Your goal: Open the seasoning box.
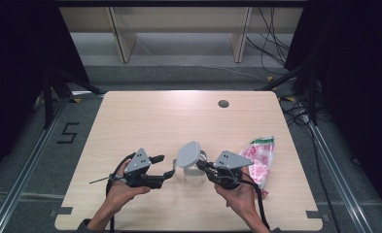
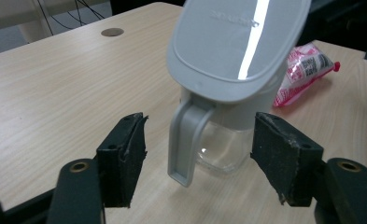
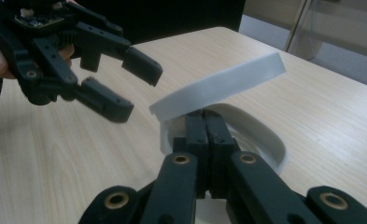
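Note:
A clear jug (image 1: 194, 171) with a grey handle (image 2: 186, 140) stands on the wooden table (image 1: 145, 121), near its front edge. Its grey hinged lid (image 1: 188, 153) is tipped up. My right gripper (image 1: 201, 166) comes in from the right and is shut on the jug's rim (image 3: 260, 135), under the raised lid (image 3: 218, 86). My left gripper (image 1: 165, 166) is open just left of the jug. In the left gripper view its pads (image 2: 123, 158) stand to either side of the handle without touching it. The right gripper view shows the left gripper (image 3: 134, 88) with its jaws apart.
A pink and white snack packet (image 1: 259, 158) lies right of the jug, beside the right hand. A round cable hole (image 1: 223, 103) sits near the table's far edge. Wooden table legs and cables stand on the floor beyond.

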`<state>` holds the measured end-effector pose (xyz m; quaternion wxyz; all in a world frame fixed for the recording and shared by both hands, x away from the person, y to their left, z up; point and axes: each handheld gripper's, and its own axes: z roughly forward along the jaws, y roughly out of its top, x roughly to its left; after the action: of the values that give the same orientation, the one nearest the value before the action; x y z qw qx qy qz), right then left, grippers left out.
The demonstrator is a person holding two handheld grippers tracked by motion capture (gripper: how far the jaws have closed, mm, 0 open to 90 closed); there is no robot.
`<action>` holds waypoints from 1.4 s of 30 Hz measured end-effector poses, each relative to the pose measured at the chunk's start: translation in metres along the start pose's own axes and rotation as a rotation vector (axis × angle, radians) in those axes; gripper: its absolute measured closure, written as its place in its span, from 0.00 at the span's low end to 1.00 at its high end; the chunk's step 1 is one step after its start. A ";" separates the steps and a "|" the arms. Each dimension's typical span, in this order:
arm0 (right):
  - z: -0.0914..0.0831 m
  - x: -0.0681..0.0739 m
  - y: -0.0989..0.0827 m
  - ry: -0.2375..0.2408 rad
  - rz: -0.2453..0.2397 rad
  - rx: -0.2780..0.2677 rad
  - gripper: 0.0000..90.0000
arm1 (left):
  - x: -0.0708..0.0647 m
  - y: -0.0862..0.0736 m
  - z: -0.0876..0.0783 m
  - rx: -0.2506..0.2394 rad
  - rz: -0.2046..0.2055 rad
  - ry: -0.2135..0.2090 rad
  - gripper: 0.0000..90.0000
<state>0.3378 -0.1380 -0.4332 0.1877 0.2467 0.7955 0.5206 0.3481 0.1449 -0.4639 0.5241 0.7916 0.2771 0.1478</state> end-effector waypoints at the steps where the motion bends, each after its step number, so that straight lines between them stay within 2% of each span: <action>1: 0.000 0.001 0.002 0.007 -0.006 0.013 1.00 | 0.000 -0.001 -0.001 -0.001 -0.004 0.009 0.37; 2: 0.001 0.002 0.003 0.011 -0.001 0.017 1.00 | 0.001 -0.002 -0.002 -0.004 0.000 0.015 0.36; 4: 0.003 0.003 0.006 0.005 -0.020 0.005 1.00 | 0.001 -0.005 -0.004 -0.005 -0.031 0.032 0.35; 5: 0.004 0.004 0.007 0.010 -0.023 0.008 1.00 | 0.002 -0.007 -0.005 -0.004 -0.027 0.036 0.35; 8: 0.008 0.008 0.009 0.011 -0.007 0.002 1.00 | 0.005 -0.011 -0.007 -0.010 -0.053 0.038 0.34; 9: 0.009 0.006 0.010 0.024 -0.037 0.008 1.00 | 0.005 -0.011 -0.008 -0.011 -0.060 0.042 0.34; 13: 0.014 0.010 0.013 0.032 -0.036 0.011 1.00 | 0.005 -0.013 -0.009 -0.016 -0.058 0.050 0.33; 16: 0.018 0.012 0.015 0.031 -0.033 0.002 1.00 | 0.004 -0.014 -0.008 -0.008 -0.057 0.040 0.33; 18: 0.019 0.014 0.016 0.048 -0.039 0.014 1.00 | 0.003 -0.015 -0.007 -0.007 -0.061 0.036 0.33; 19: 0.020 0.015 0.017 0.046 -0.046 0.008 1.00 | 0.004 -0.016 -0.006 -0.003 -0.056 0.035 0.33; 20: 0.021 0.016 0.017 0.033 -0.032 -0.002 1.00 | 0.003 -0.016 -0.006 0.001 -0.063 0.044 0.33; 21: 0.021 0.016 0.018 0.048 -0.035 0.007 1.00 | 0.003 -0.017 -0.006 0.001 -0.064 0.046 0.33; 24: 0.018 0.014 0.019 0.045 -0.041 -0.004 1.00 | 0.003 -0.018 -0.006 -0.002 -0.056 0.035 0.33; 26: 0.012 0.010 0.020 0.031 -0.026 -0.003 1.00 | 0.003 -0.018 -0.006 -0.002 -0.061 0.035 0.33; 28: 0.006 0.003 0.019 0.019 -0.034 -0.019 1.00 | 0.002 -0.018 -0.007 -0.001 -0.057 0.042 0.33; 30: -0.003 -0.005 0.015 0.016 0.014 -0.020 0.99 | 0.002 -0.018 -0.006 -0.013 -0.061 0.034 0.33; 32: -0.014 -0.015 0.009 -0.022 0.008 -0.018 0.97 | 0.001 -0.019 -0.005 -0.008 -0.063 0.040 0.32; 33: -0.020 -0.018 0.006 -0.037 0.042 -0.008 0.96 | 0.000 -0.020 -0.005 -0.005 -0.066 0.035 0.32; 34: -0.025 -0.023 0.002 -0.071 0.028 -0.025 0.95 | 0.000 -0.021 -0.004 0.001 -0.059 0.030 0.32; 35: -0.031 -0.028 -0.001 -0.076 0.025 -0.017 0.94 | -0.001 -0.021 -0.003 0.000 -0.061 0.024 0.32; 36: -0.037 -0.032 -0.004 -0.104 0.026 -0.017 0.93 | -0.002 -0.021 -0.002 -0.001 -0.063 0.030 0.32; 38: -0.047 -0.038 -0.009 -0.117 0.060 -0.001 0.92 | -0.002 -0.022 -0.002 0.000 -0.047 0.027 0.32; 39: -0.050 -0.041 -0.013 -0.141 0.076 -0.010 0.93 | -0.001 -0.022 -0.001 -0.002 -0.046 0.024 0.32; 40: -0.054 -0.045 -0.016 -0.162 0.061 -0.007 0.93 | -0.001 -0.023 -0.001 -0.001 -0.044 0.021 0.32; 41: -0.058 -0.047 -0.020 -0.170 0.093 0.003 0.92 | -0.002 -0.023 -0.001 0.003 -0.075 0.030 0.32; 42: -0.062 -0.049 -0.024 -0.191 0.101 0.015 0.92 | -0.002 -0.023 0.000 0.002 -0.070 0.029 0.32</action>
<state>0.3381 -0.2203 -0.4290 0.2343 0.3364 0.7643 0.4977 0.3401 0.1508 -0.4848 0.5239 0.7798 0.3126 0.1404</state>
